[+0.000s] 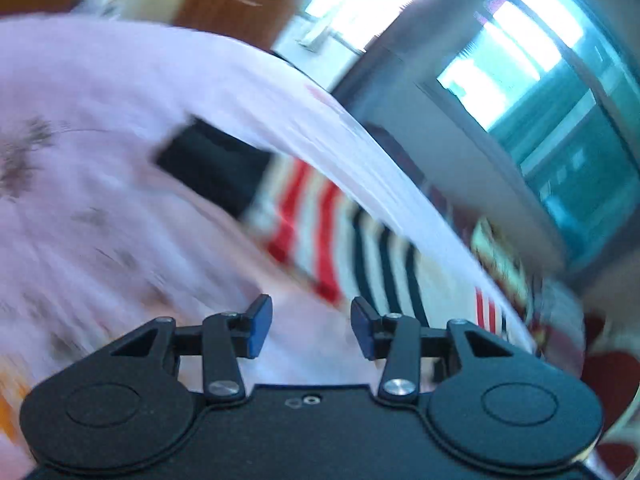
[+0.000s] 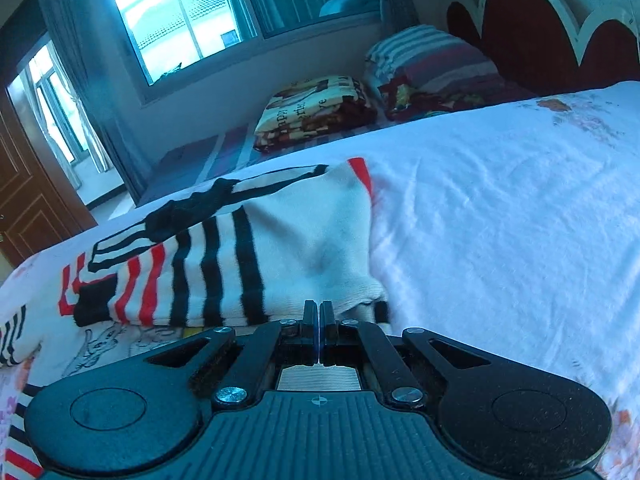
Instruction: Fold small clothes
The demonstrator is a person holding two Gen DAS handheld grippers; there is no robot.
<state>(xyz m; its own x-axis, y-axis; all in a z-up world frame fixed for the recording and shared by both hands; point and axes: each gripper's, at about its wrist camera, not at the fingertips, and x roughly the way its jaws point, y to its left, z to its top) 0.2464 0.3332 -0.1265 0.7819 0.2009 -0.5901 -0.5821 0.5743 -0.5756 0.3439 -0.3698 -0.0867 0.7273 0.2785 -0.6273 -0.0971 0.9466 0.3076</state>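
Observation:
A small white sweater [image 2: 280, 240] with black and red stripes lies on the white bed sheet [image 2: 500, 220]. My right gripper [image 2: 319, 312] is shut on the sweater's near hem, its cloth pinched between the jaws. In the blurred left wrist view the same sweater [image 1: 340, 240] lies ahead on the sheet [image 1: 100, 180], with a black part at its far end. My left gripper [image 1: 311, 326] is open and empty, a little short of the sweater's near edge.
A folded patterned blanket [image 2: 316, 112] and a striped pillow [image 2: 432, 64] lie at the head of the bed by the red headboard [image 2: 520, 32]. A window [image 2: 180, 12] and a brown door [image 2: 28, 200] are beyond the bed.

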